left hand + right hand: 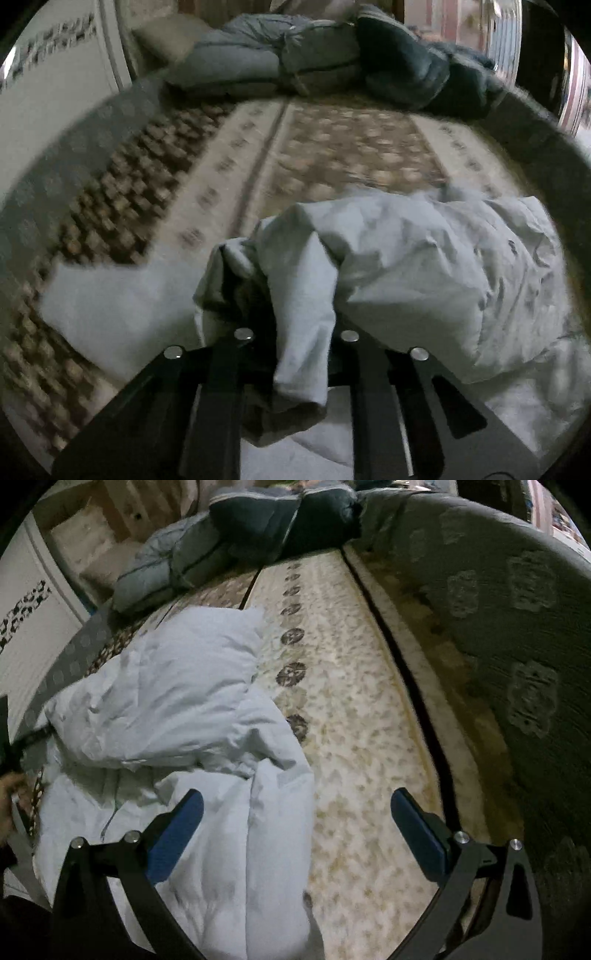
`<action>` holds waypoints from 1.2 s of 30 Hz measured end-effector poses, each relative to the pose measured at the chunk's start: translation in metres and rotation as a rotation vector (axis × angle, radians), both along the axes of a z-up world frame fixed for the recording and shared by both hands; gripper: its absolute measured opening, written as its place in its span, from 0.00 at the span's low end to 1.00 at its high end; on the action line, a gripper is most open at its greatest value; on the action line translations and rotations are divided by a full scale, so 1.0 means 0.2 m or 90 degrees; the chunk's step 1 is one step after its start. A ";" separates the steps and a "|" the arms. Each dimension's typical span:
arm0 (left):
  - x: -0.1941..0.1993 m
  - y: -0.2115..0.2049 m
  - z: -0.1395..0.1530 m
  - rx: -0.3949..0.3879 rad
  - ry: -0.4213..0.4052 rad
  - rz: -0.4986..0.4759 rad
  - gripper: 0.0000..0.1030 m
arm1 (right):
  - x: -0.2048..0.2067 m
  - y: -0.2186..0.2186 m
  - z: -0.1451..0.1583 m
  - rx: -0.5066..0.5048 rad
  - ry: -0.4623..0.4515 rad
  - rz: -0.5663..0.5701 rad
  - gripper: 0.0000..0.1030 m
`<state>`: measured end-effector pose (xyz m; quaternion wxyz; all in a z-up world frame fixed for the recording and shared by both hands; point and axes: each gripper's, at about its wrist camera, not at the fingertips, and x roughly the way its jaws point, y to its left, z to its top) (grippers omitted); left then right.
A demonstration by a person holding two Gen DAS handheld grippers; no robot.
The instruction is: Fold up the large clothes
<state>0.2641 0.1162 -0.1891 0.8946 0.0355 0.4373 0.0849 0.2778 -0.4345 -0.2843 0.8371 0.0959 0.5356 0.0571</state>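
Observation:
A large pale blue-white garment (424,273) lies crumpled on a patterned bedspread (332,147). My left gripper (295,332) is shut on a bunched fold of the garment, which drapes over and between its black fingers and hides the tips. In the right wrist view the same garment (177,701) lies left of centre. My right gripper (295,812) is open and empty, low over the bed, its left blue pad (177,834) above the garment's near edge and its right pad (417,834) above the bedspread (369,701).
Grey and dark blue pillows and bedding (314,55) are piled at the far end of the bed, also in the right wrist view (240,528). A grey patterned border (517,627) runs along the bed's right side. A white wardrobe (48,92) stands to the left.

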 end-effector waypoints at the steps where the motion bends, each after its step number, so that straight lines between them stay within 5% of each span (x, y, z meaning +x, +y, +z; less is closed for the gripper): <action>1: 0.03 0.03 -0.01 0.026 0.003 0.000 0.24 | 0.03 0.02 -0.02 -0.001 0.001 0.007 0.98; 5: 0.09 0.15 -0.07 0.037 0.034 0.060 0.79 | 0.22 0.14 -0.11 -0.017 0.013 0.045 0.98; 6: 0.07 0.18 -0.08 0.013 0.029 0.078 0.84 | 0.25 0.16 -0.13 -0.017 0.019 0.054 0.98; 11: -0.07 0.26 -0.21 -0.077 0.044 0.118 0.86 | 0.42 0.38 -0.36 -0.100 0.099 0.138 0.98; 14: -0.16 0.27 -0.28 -0.114 0.055 0.138 0.87 | 0.44 0.42 -0.48 -0.079 0.137 0.128 0.98; 15: -0.18 0.27 -0.28 -0.118 0.054 0.148 0.89 | 0.43 0.40 -0.50 -0.025 0.148 0.126 0.86; 16: -0.17 0.27 -0.28 -0.118 0.050 0.155 0.89 | 0.42 0.39 -0.50 0.018 0.155 0.127 0.46; 18: -0.17 0.27 -0.27 -0.123 0.041 0.164 0.89 | 0.41 0.36 -0.41 0.026 0.128 0.121 0.12; 19: -0.18 0.25 -0.27 -0.127 0.037 0.163 0.89 | 0.41 0.32 -0.38 0.033 0.117 0.109 0.08; 22: -0.15 0.15 -0.29 -0.108 0.043 0.125 0.89 | 0.35 0.13 -0.20 0.032 0.054 0.057 0.03; 25: -0.16 0.02 -0.28 -0.096 0.049 0.061 0.92 | 0.26 -0.05 -0.02 -0.050 -0.010 -0.012 0.02; 28: -0.16 -0.09 -0.25 -0.104 0.037 0.011 0.95 | 0.14 -0.23 0.14 -0.249 -0.053 -0.094 0.00; 30: -0.16 -0.13 -0.24 -0.090 0.035 0.016 0.93 | 0.05 -0.42 0.16 -0.257 -0.038 -0.161 0.00; 33: -0.15 -0.13 -0.24 -0.119 0.034 0.025 0.93 | -0.08 -0.57 0.12 -0.126 -0.037 -0.196 0.05; 35: -0.15 -0.12 -0.24 -0.120 0.034 0.032 0.93 | -0.09 -0.55 0.04 -0.076 0.009 -0.165 0.47; 36: -0.16 -0.11 -0.23 -0.120 0.033 0.039 0.93 | -0.10 -0.51 0.01 -0.041 0.020 -0.146 0.98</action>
